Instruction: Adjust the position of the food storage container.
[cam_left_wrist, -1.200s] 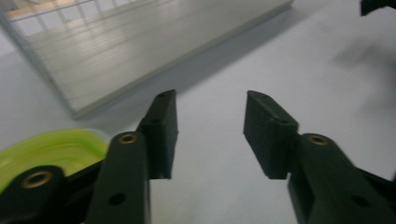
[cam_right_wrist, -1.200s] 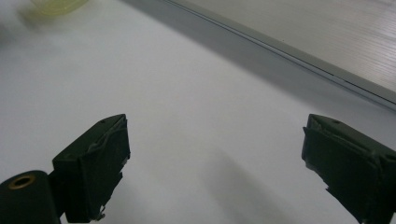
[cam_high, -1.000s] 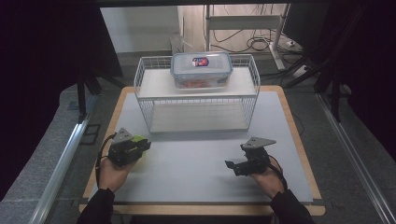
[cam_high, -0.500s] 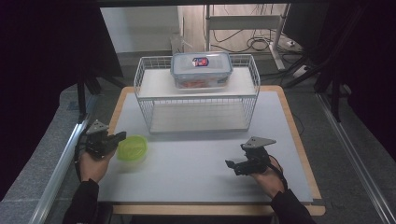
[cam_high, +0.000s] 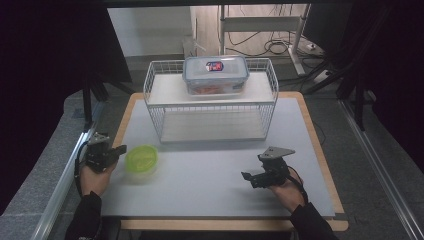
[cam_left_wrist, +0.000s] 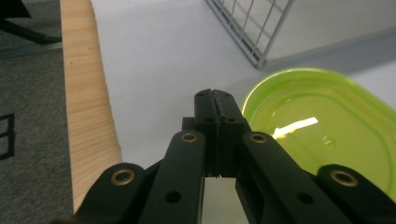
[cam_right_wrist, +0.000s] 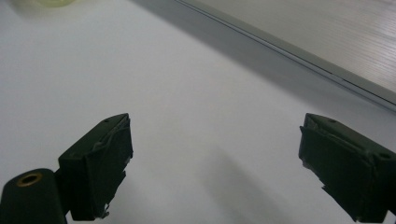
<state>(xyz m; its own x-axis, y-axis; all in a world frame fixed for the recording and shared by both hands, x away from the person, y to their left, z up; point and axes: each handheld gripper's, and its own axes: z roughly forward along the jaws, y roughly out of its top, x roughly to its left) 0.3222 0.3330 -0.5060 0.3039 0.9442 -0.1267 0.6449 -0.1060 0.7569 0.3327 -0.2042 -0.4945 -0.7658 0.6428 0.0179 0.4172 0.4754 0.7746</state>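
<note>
The round lime-green plastic lid (cam_high: 141, 159) lies flat on the white table (cam_high: 210, 170), in front of the white wire rack (cam_high: 212, 107). The left hand-held gripper (cam_high: 114, 153) sits just beside it, jaws pressed together on nothing — a release done, I'd judge. The right hand-held gripper (cam_high: 248, 178) waits wide open and empty — next likely the clear lidded food box (cam_high: 216, 75) on the rack.
</note>
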